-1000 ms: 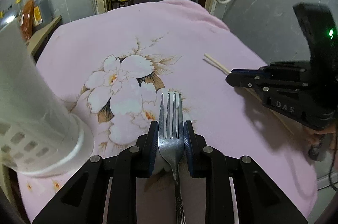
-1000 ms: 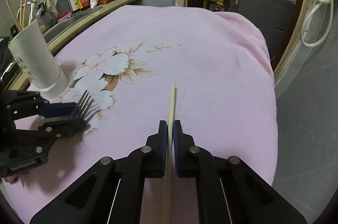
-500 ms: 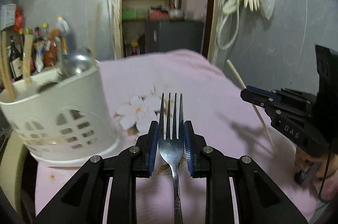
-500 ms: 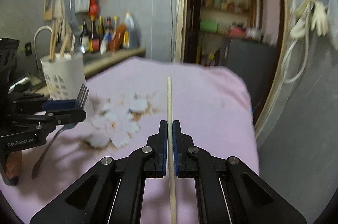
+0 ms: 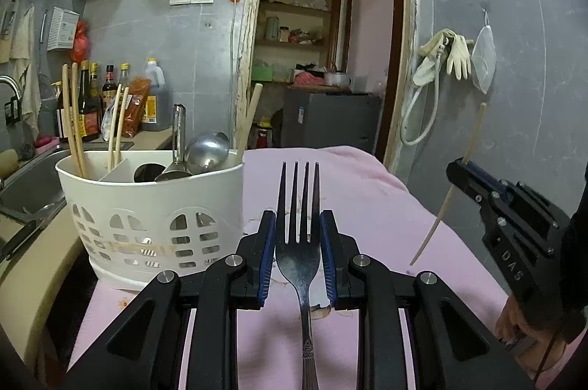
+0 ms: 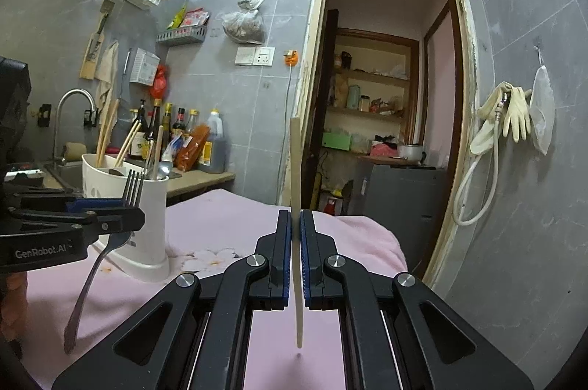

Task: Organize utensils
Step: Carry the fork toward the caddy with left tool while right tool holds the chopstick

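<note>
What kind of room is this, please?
Most likely a small home kitchen: a sink with a tap, sauce and oil bottles on the counter, and a white utensil holder with chopsticks and ladles. A pantry with shelves lies beyond the doorway.

Grey tiled walls (image 6: pixel 250 4) — an open doorway (image 6: pixel 389 96) onto pantry shelves (image 6: pixel 371 112) — steel sink (image 5: pixel 29 180) at left.

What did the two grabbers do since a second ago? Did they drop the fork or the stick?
Both lifted and tipped up from looking down at the pink cloth. The left gripper brought the fork up beside the white utensil holder; the right gripper raised the chopstick off the cloth until it stood upright. Nothing was dropped: both grips stayed shut, and the holder stayed put.
</note>
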Motion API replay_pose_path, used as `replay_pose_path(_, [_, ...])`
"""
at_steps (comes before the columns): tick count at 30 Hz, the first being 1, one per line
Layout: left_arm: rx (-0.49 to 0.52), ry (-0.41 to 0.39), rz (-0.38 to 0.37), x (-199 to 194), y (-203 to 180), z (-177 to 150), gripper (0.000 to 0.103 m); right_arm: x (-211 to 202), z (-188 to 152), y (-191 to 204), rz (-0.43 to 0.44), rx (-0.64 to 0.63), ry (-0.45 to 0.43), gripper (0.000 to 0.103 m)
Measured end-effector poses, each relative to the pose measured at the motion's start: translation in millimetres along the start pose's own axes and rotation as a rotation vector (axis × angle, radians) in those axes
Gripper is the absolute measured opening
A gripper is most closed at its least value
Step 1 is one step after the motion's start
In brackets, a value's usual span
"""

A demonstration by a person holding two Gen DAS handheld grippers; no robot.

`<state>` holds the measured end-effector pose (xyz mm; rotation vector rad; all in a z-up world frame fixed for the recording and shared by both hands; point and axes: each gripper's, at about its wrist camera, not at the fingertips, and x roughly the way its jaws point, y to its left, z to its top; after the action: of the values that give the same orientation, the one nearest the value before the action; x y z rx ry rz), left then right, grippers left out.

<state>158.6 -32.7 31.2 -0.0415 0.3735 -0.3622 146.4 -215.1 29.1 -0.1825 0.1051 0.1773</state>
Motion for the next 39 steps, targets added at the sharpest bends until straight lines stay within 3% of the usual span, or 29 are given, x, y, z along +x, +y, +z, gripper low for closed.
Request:
replay_pose_path(14, [-0.017,-0.092,0.016,-25.4,1.9,-1.4,0.02,-10.0,-3.7,-3.2,0.008,0.015,-0.005,0.003])
replay_pose_path(39, [-0.026,-0.135,0.022,-36.8,-1.9,-1.5,0.02,-10.1,-2.6,-8.6,0.021,0.035,0.009,0.003])
